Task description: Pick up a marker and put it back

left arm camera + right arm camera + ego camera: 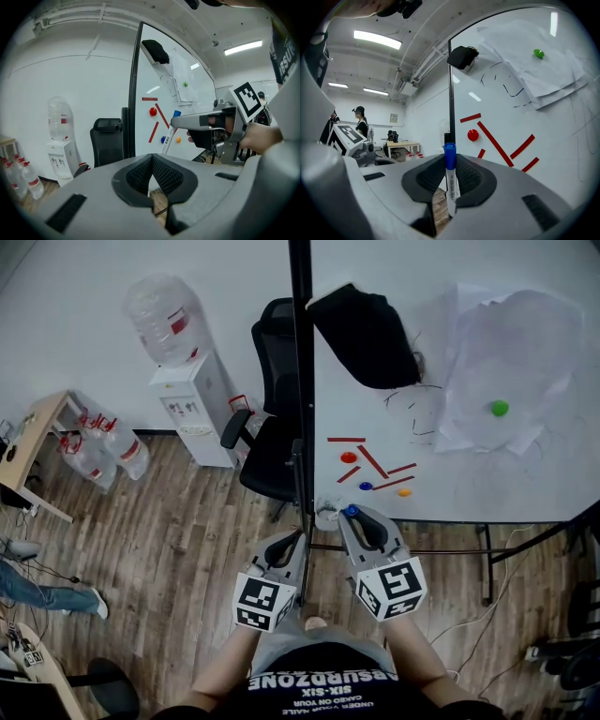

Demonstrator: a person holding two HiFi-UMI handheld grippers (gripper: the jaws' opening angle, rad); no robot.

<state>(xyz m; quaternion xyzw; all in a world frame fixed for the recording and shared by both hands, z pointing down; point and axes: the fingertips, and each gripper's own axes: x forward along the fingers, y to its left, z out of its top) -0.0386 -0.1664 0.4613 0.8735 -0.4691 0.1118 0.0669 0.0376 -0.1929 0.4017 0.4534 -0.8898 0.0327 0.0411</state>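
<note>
The right gripper [449,164] has a matt grey plastic shell and dark pads [469,178] with a rough, woven-looking grain. Between the pads, the marker [451,187] has a smooth, faintly glossy white plastic barrel and a blue plastic cap. Ahead of the jaws, the whiteboard [562,154] is glossy and mirrors the ceiling lights. Higher on it are creased matt paper [543,70] and a soft black cloth [461,55]. Below the grippers, the floor [159,540] is wood-grain plank.

Marker [450,187]: lower end hidden from me behind the jaws of the right gripper [449,164]; barrel print too small for me to read. In the head view I see only its blue cap.
Bystander [42,596]: cut off at the left edge, legs only.
Whiteboard [525,474]: cropped at the right edge.
</note>
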